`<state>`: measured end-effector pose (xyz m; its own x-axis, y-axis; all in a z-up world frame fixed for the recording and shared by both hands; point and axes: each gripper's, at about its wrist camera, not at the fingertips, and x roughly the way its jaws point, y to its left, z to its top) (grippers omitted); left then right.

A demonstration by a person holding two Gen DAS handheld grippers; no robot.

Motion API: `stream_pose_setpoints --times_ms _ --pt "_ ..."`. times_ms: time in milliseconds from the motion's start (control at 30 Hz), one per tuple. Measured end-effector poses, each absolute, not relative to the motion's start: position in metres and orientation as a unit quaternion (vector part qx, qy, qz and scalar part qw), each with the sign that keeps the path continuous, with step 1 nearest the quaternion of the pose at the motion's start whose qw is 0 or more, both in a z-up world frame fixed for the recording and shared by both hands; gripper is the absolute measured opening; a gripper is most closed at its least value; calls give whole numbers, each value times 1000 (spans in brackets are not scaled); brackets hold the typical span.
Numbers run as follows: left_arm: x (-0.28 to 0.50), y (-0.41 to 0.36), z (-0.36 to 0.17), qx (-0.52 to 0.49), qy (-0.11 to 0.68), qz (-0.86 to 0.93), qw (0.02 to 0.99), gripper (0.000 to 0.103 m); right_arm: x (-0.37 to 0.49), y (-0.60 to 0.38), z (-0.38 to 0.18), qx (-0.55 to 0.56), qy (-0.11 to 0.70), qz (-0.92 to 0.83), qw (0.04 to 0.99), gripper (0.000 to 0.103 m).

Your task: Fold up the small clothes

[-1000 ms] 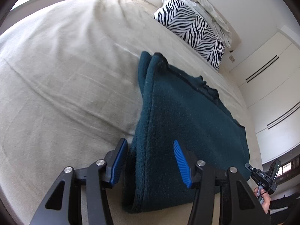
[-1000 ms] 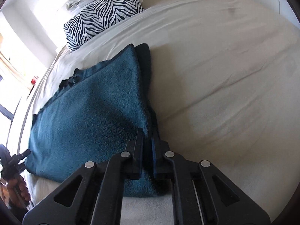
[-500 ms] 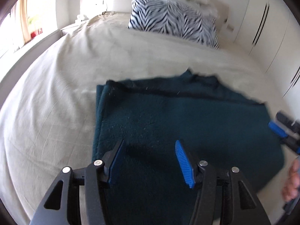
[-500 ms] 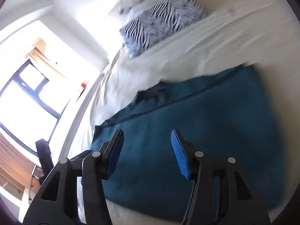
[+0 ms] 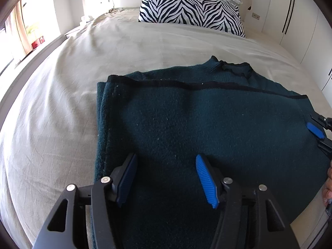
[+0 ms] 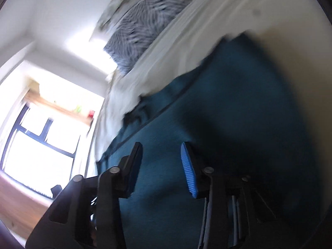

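Observation:
A dark teal garment lies folded flat on the cream bed, its neck opening at the far edge. My left gripper is open and empty, just above the garment's near left part. My right gripper is open and empty over the same garment; that view is tilted and blurred. The right gripper's fingertips show at the garment's right edge in the left wrist view.
A zebra-striped pillow leans at the head of the bed, with white bedding behind it. White wardrobe doors stand to the right. A window and wooden floor lie beyond the bed's left side.
The right gripper let go of the garment's fold and opened, then swung up and tilted. The left gripper moved from the garment's side edge to above its near part.

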<state>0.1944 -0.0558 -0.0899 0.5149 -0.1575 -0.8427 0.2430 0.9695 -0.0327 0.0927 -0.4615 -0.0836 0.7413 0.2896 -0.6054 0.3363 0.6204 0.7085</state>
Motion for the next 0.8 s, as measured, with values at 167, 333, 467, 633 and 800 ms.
stream_pose_setpoints --times_ms 167,333,467,633,800 --pt "195 -59 -90 49 478 -110 870 63 68 -454 -61 421 346 -26 838 42" --pt "197 -62 -91 55 478 -105 871 63 83 -354 -59 380 394 114 829 43" --pt "193 -63 -88 57 477 -101 871 63 94 -288 -88 368 453 185 791 44" --pt "167 -63 -72 53 472 -105 874 63 94 -293 -107 379 456 177 785 44" --pt "125 -84 -67 26 474 -172 863 63 66 -358 -109 424 423 119 792 44"
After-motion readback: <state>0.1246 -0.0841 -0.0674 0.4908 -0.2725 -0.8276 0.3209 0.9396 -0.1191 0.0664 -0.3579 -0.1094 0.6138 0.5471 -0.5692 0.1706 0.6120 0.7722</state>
